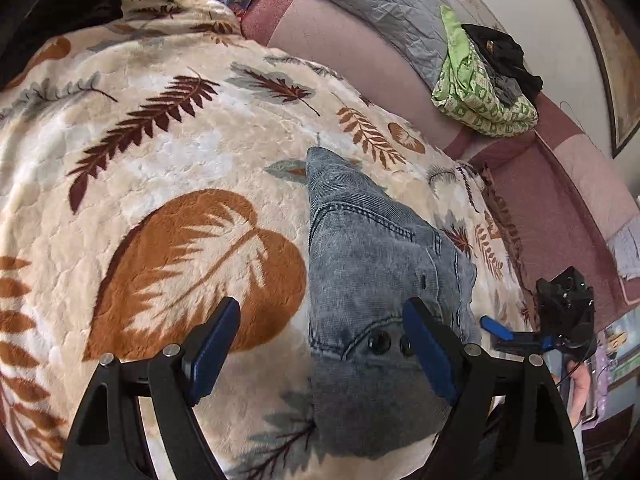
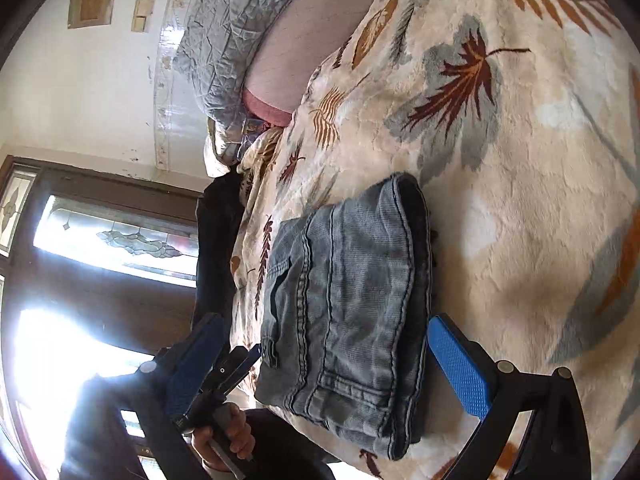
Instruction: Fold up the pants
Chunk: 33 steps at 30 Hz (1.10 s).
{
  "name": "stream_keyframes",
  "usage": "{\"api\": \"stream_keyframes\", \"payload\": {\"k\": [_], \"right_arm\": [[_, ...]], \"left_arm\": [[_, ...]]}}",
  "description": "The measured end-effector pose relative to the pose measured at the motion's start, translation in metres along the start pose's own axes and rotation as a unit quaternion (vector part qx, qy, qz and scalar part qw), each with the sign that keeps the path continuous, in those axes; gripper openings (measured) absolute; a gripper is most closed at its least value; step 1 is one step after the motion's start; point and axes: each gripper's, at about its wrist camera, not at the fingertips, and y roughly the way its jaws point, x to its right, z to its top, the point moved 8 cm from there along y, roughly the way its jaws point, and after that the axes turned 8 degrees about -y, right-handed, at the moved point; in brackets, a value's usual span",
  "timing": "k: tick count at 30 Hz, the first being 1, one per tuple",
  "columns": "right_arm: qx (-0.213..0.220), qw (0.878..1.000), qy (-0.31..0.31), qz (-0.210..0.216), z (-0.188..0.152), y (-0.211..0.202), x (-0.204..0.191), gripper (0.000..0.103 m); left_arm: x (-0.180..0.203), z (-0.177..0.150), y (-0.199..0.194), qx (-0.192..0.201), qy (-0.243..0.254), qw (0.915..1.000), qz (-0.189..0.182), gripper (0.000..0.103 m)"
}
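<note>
In the left wrist view, the near end of the folded pants [image 1: 372, 264] sinks behind the right finger [image 1: 430, 354] of the left claw [image 1: 320, 354] toward the frame's bottom, so its lower edge cannot be traced. At the right edge, the right claw [image 1: 498, 330] shows only one blue fingertip, the hand behind it cut off. In the right wrist view, window glare at lower left washes out the left claw [image 2: 244, 364] and the hand [image 2: 224, 436] gripping it.
</note>
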Motion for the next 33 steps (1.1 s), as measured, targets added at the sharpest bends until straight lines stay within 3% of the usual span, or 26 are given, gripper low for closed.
{"api": "stream_keyframes", "payload": {"k": [2, 4, 6, 7, 8, 9, 11, 14, 17, 21, 24, 28, 30, 31, 32, 33], "right_arm": [[-0.053, 0.997, 0.019, -0.056, 0.000, 0.022, 0.018, 0.102], [-0.075, 0.995, -0.010, -0.069, -0.001, 0.037, 0.015, 0.103], [-0.093, 0.992, -0.037, -0.071, -0.002, 0.047, 0.003, 0.102], [-0.097, 0.992, -0.042, -0.073, -0.003, 0.052, 0.000, 0.096], [-0.104, 0.989, -0.053, -0.093, -0.005, 0.057, 0.001, 0.086], [-0.111, 0.984, -0.067, -0.119, -0.007, 0.062, 0.003, 0.079], [-0.118, 0.977, -0.089, -0.152, -0.009, 0.065, 0.004, 0.043], [-0.111, 0.971, -0.133, -0.168, -0.011, 0.062, -0.015, 0.030], [-0.093, 0.963, -0.180, -0.180, -0.004, 0.059, -0.045, 0.029], [-0.061, 0.958, -0.220, -0.176, 0.024, 0.047, -0.083, 0.029], [-0.041, 0.958, -0.230, -0.168, 0.048, 0.044, -0.096, 0.029], [-0.054, 0.962, -0.210, -0.165, 0.058, 0.063, -0.076, 0.029], [-0.070, 0.965, -0.187, -0.169, 0.055, 0.081, -0.054, 0.033], [-0.076, 0.965, -0.171, -0.183, 0.052, 0.087, -0.038, 0.042], [-0.088, 0.962, -0.160, -0.205, 0.048, 0.092, -0.023, 0.061], [-0.094, 0.956, -0.154, -0.232, 0.046, 0.093, -0.011, 0.068]], "left_arm": [[0.004, 0.000, 0.019, -0.050, -0.035, 0.9975, -0.035, 0.082], [0.015, -0.006, 0.037, -0.090, -0.043, 0.9928, -0.067, 0.082], [0.023, -0.009, 0.045, -0.089, -0.038, 0.9934, -0.061, 0.079], [0.025, -0.009, 0.048, -0.088, -0.031, 0.9945, -0.047, 0.069], [0.024, -0.009, 0.051, -0.086, -0.024, 0.9957, -0.022, 0.051], [0.023, -0.010, 0.052, -0.086, -0.017, 0.9961, 0.001, 0.045], [0.029, -0.010, 0.048, -0.082, -0.002, 0.9966, 0.001, 0.031], [0.045, -0.012, 0.035, -0.050, 0.056, 0.9966, 0.031, 0.025], [0.069, -0.009, 0.017, -0.011, 0.107, 0.9933, 0.043, 0.024], [0.095, 0.022, -0.009, 0.047, 0.140, 0.9882, 0.041, 0.025], [0.096, 0.047, -0.010, 0.052, 0.124, 0.9906, 0.027, 0.025], [0.077, 0.053, 0.020, 0.034, 0.099, 0.9936, 0.042, 0.027], [0.058, 0.042, 0.041, 0.014, 0.086, 0.9938, 0.069, 0.030], [0.045, 0.034, 0.053, -0.009, 0.078, 0.9927, 0.092, 0.035], [0.031, 0.030, 0.061, -0.019, 0.067, 0.9901, 0.122, 0.047], [0.023, 0.030, 0.059, -0.008, 0.055, 0.9908, 0.124, 0.051]]}}
